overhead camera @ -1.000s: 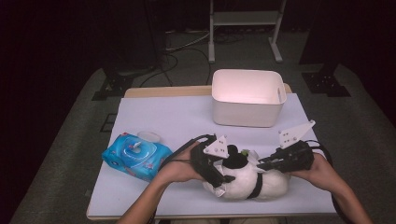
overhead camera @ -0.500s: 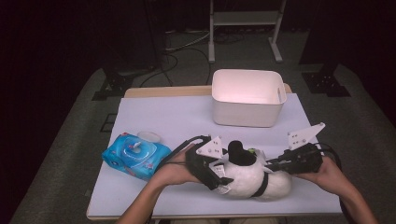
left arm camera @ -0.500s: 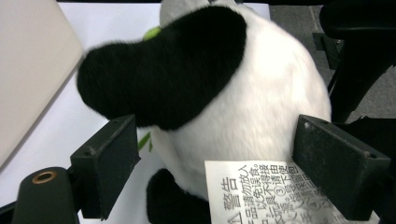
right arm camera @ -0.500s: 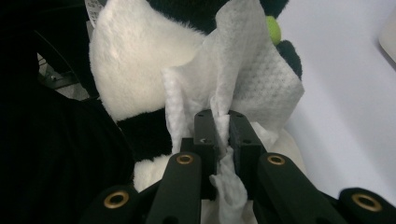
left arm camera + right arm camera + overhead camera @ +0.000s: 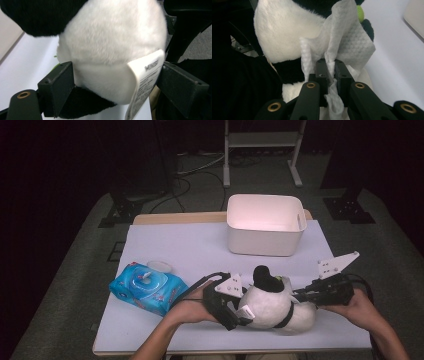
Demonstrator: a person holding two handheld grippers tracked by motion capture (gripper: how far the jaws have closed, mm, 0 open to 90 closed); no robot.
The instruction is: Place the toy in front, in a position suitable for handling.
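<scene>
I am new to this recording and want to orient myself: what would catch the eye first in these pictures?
First, the black-and-white plush panda at the table's near edge, clamped by the left gripper across its white body. The right gripper is shut on a white wet wipe pressed against the plush. A blue wet wipes pack lies to the left, and a white bin stands behind.
</scene>
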